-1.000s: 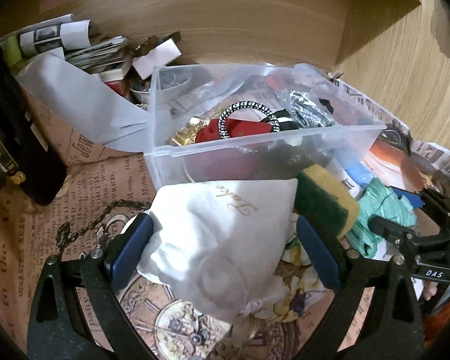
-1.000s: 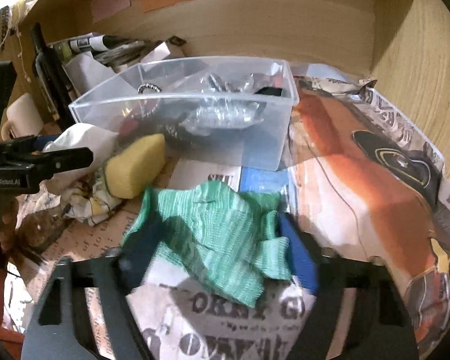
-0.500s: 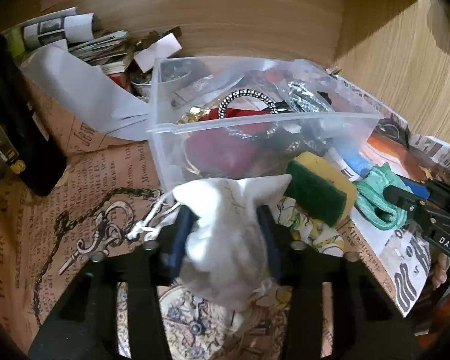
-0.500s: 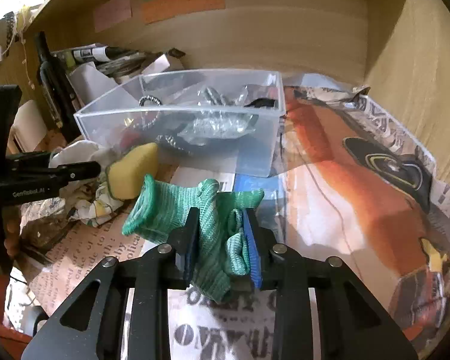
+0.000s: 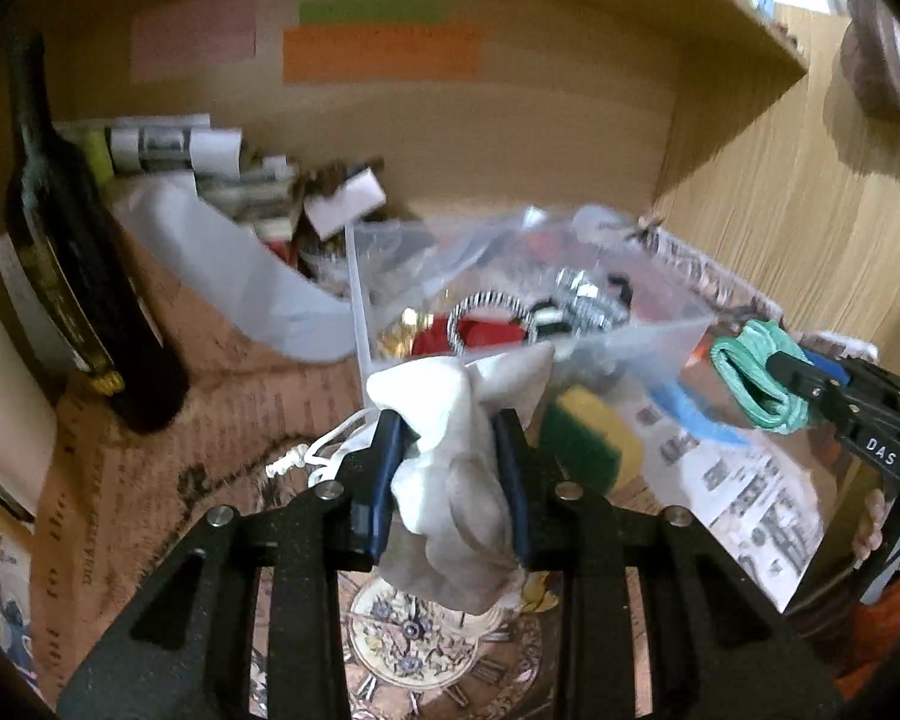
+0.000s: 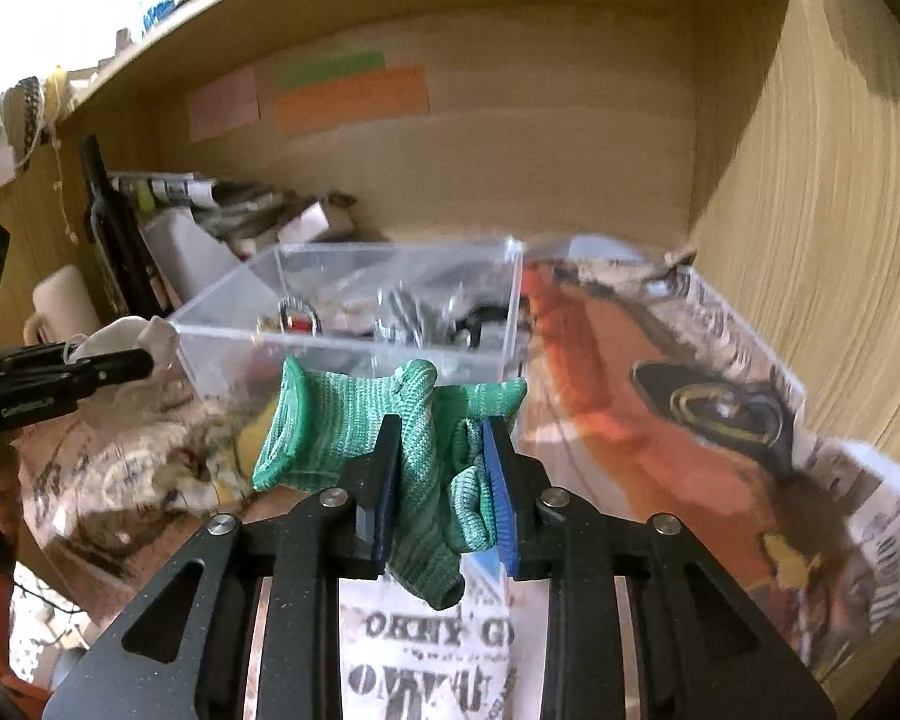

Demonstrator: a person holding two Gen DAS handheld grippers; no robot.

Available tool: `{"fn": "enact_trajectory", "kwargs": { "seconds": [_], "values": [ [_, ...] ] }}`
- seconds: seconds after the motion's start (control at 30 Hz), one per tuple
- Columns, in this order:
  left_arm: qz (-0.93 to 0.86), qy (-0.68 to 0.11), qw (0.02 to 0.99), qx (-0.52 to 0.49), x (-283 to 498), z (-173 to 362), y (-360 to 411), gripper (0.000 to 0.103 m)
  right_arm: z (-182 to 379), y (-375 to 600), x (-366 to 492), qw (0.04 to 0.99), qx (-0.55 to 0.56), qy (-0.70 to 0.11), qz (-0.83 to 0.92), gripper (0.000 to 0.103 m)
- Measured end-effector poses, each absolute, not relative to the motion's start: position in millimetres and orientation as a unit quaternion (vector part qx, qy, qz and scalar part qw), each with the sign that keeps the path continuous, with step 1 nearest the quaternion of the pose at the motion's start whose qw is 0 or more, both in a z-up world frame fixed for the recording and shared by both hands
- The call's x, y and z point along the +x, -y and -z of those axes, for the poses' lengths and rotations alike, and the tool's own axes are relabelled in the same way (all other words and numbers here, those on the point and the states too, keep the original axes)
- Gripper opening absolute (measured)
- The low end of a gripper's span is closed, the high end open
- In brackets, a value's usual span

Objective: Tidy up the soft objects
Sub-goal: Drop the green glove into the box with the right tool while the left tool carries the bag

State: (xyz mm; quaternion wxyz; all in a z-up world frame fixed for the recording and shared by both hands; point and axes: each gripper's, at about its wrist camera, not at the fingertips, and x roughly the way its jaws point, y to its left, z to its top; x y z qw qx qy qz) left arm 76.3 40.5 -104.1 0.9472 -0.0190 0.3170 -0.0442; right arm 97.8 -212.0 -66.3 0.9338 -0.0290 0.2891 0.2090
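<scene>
Left gripper (image 5: 450, 468) up close, blue pads squeezed in on a white cloth pouch (image 5: 456, 480), which bunches up between them and hangs clear of the table, its drawstring (image 5: 306, 462) trailing off to the left. Over on the other side, the right gripper (image 6: 441, 480) is clamped on a green knitted cloth (image 6: 360, 426), folds pinched tight, one cuffed end flopping out to the left and a tail dangling below the pads. Under both, printed newspaper sheets (image 6: 426, 660) cover the table. Just past the pouch sits a yellow-and-green sponge (image 5: 588, 438) on the paper. Next back, the clear plastic box (image 6: 354, 324), open-topped, with a black-and-white bracelet (image 5: 486, 312) and something red (image 5: 486, 333) inside among blurred clutter. A dark bottle (image 5: 72, 264) stands at the left. Farthest off, the wooden back wall carries pink, green and orange notes (image 5: 384, 51).
</scene>
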Motion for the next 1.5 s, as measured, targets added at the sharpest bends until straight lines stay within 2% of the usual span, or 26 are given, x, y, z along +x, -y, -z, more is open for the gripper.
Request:
{"fn": "enact_trajectory", "kwargs": {
  "seconds": [0.33,0.63,0.93,1.27,1.5],
  "values": [
    [0.048,-0.252,0.966,-0.038,91.3,58.8,-39.5,0.031,25.2,204.7,117.4,0.95,-0.02,-0.226,-0.217,0.024],
    [0.048,-0.247,0.967,-0.049,136.9,45.0,-34.5,0.031,9.4,182.7,151.9,0.951,-0.027,-0.204,-0.232,0.024],
    [0.033,-0.291,0.955,-0.053,191.0,62.9,-38.1,0.031,26.6,150.8,192.2,0.934,-0.036,-0.242,-0.258,0.024],
    [0.028,-0.352,0.934,-0.064,227.8,98.7,-43.3,0.032,69.6,117.4,223.8,0.912,-0.079,-0.307,-0.262,0.024],
    [0.028,-0.368,0.927,-0.063,234.5,106.7,-43.3,0.04,87.7,110.7,235.0,0.9,-0.094,-0.337,-0.261,0.027]
  ]
}}
